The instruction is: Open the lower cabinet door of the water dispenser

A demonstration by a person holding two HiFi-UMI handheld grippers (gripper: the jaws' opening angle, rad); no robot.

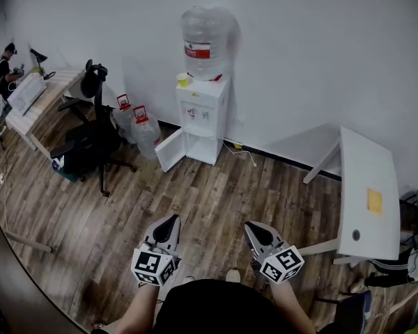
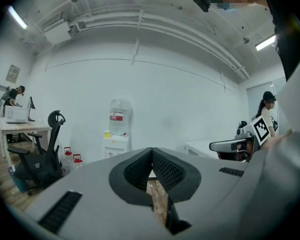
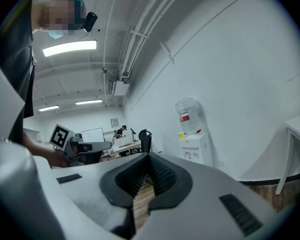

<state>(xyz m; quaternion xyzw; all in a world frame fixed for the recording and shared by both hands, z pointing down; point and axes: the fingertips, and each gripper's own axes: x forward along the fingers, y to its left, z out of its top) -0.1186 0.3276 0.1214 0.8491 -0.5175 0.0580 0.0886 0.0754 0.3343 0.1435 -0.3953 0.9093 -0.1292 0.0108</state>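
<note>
Two tools, left gripper (image 1: 173, 220) and right gripper (image 1: 249, 226), are pressed together, empty; far away the water dispenser (image 1: 203, 113) has its lower cabinet door (image 1: 170, 150) open.

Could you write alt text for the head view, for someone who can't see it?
A white water dispenser stands against the wall across a wood floor, its lower cabinet door hanging open. In the foreground a person holds the left gripper and right gripper, fingers closed and empty, pointing toward it.
</note>
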